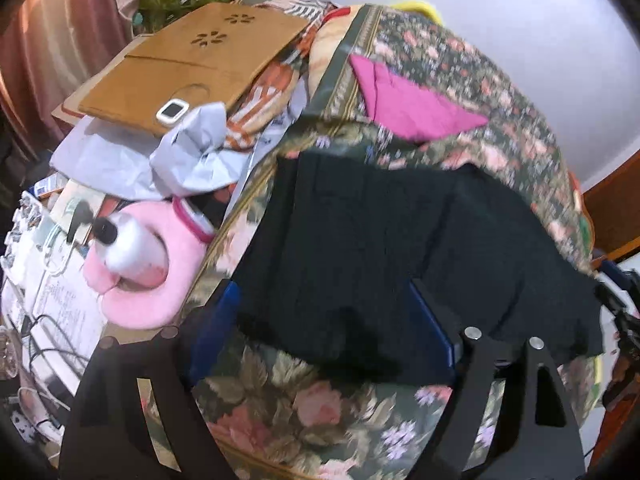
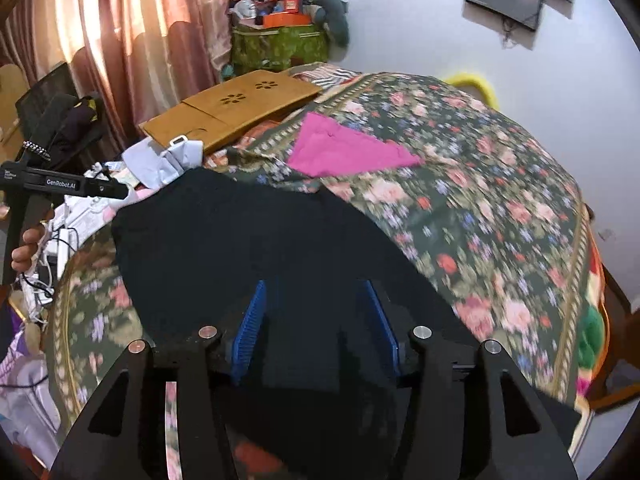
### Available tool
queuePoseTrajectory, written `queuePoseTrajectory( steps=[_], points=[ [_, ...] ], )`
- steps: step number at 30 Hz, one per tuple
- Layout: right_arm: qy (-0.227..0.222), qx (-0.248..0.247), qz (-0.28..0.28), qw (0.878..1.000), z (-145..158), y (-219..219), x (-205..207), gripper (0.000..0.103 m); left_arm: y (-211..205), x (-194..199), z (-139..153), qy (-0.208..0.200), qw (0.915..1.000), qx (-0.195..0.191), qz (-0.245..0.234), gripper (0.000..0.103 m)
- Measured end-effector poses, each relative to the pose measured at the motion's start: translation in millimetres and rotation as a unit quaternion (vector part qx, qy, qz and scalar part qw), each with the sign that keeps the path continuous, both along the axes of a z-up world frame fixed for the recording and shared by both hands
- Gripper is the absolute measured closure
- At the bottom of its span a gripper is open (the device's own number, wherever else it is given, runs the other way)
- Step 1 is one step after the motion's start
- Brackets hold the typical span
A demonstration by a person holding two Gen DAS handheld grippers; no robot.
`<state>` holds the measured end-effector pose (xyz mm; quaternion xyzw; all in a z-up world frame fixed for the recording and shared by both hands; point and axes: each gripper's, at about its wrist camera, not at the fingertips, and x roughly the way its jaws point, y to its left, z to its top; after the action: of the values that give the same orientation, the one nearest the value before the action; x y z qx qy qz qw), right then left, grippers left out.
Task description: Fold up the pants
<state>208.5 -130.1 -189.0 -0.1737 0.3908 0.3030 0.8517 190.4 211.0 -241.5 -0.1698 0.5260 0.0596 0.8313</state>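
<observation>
Ribbed blue fingers point(image 2: 250, 328) of both grippers apart, empty, over flat black pants point(image 2: 240, 232) on floral bedspread point(image 2: 500, 208).

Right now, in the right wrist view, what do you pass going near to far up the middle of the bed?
Right gripper → black pants → floral bedspread → pink cloth → wooden lap tray → green bag.

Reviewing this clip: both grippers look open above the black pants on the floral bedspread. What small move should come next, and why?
Probably lower the left gripper to pinch the pants' near edge for another fold. Both it and the right gripper hang open with nothing pinched, and the pants lie on the bedspread as a wide, loosely squared slab.
</observation>
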Motion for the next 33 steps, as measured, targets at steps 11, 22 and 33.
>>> queuePoseTrajectory(
  steps=[11, 22, 33],
  points=[
    [0.039, 0.013, -0.094, 0.995, -34, -55, -13, 0.054, -3, -15, -47, 0.027, 0.9913, -0.123, 0.038, 0.023],
    [0.081, 0.047, -0.128, 0.987, -52, -77, -14, 0.05, -10, -1, -41, 0.018, 0.9974, -0.04, 0.057, 0.075],
    [0.094, 0.044, -0.122, 0.987, -38, -70, -7, 0.048, -9, -10, -45, 0.008, 0.9973, 0.051, 0.053, 0.079]
  ],
)
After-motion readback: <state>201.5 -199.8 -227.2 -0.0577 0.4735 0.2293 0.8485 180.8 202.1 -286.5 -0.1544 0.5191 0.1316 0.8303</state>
